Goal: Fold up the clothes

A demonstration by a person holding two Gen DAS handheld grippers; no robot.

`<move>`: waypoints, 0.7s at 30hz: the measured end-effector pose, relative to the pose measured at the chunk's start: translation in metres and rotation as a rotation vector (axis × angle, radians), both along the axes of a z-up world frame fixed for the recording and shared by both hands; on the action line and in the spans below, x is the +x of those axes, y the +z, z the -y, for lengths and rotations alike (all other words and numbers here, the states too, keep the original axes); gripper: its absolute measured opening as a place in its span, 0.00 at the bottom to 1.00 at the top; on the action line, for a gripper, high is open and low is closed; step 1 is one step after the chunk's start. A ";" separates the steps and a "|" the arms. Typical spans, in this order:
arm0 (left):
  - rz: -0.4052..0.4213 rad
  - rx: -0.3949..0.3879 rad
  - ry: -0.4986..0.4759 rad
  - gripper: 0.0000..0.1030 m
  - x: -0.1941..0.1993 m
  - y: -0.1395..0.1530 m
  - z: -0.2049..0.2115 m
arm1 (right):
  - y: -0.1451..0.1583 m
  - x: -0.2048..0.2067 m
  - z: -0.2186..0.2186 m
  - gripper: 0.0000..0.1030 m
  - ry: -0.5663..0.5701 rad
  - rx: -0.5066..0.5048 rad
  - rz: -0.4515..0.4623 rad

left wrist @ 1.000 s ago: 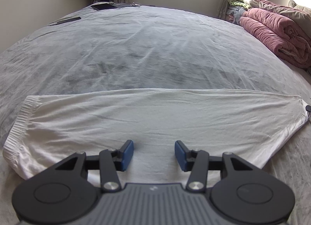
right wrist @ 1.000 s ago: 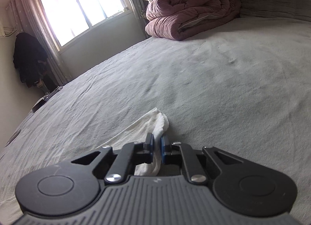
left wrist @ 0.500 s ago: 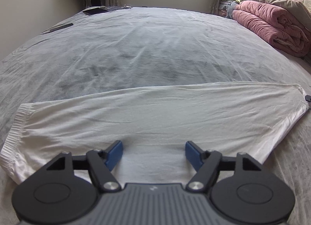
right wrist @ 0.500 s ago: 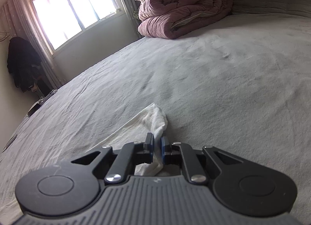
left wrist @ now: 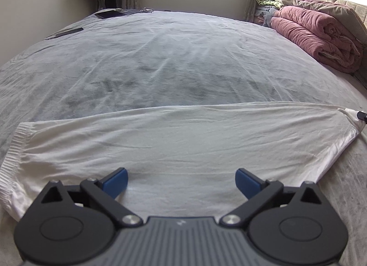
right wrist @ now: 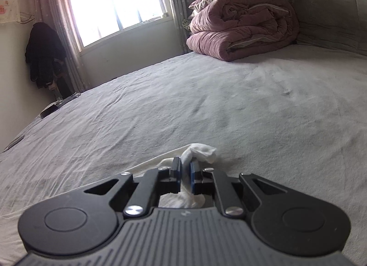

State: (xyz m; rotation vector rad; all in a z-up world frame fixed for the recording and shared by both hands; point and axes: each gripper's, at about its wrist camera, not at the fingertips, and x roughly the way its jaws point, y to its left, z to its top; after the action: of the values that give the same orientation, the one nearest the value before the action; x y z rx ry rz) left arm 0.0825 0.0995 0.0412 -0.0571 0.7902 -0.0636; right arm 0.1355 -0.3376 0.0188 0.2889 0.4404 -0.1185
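White garment (left wrist: pixel 179 142) lies crosswise, ribbed hem left; right jaws pinch corner, left jaws opening, probably empty.

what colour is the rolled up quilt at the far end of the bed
Dusty pink quilt, with a grey-beige one on top; clearest in the right wrist view.

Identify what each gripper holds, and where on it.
Right gripper pinches the white garment at its bunched end corner. Left gripper, jaws opening above the garment, holds nothing.
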 end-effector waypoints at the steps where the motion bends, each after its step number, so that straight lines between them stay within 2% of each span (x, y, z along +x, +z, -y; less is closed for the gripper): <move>1: -0.002 -0.008 0.007 0.96 0.000 0.001 -0.003 | 0.003 -0.001 -0.006 0.10 0.016 -0.016 0.006; 4: -0.010 -0.053 0.032 0.92 0.002 0.003 -0.014 | 0.014 -0.006 -0.027 0.10 0.064 -0.055 0.028; 10: -0.028 -0.192 0.130 0.87 0.005 0.008 -0.052 | 0.033 -0.021 -0.093 0.10 0.198 -0.126 0.087; 14: -0.037 -0.285 0.172 0.77 0.004 0.008 -0.071 | 0.044 -0.037 -0.150 0.10 0.319 -0.158 0.119; 18: -0.036 -0.359 0.190 0.66 0.003 0.010 -0.087 | 0.044 -0.049 -0.210 0.10 0.432 -0.178 0.119; 21: -0.031 -0.423 0.219 0.66 0.003 0.012 -0.103 | 0.039 -0.051 -0.248 0.10 0.482 -0.175 0.099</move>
State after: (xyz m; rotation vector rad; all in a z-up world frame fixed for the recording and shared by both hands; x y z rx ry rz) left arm 0.0853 0.2023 0.0537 -0.5451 0.7871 -0.0208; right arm 0.0841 -0.0892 0.0581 0.0117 0.3877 0.3261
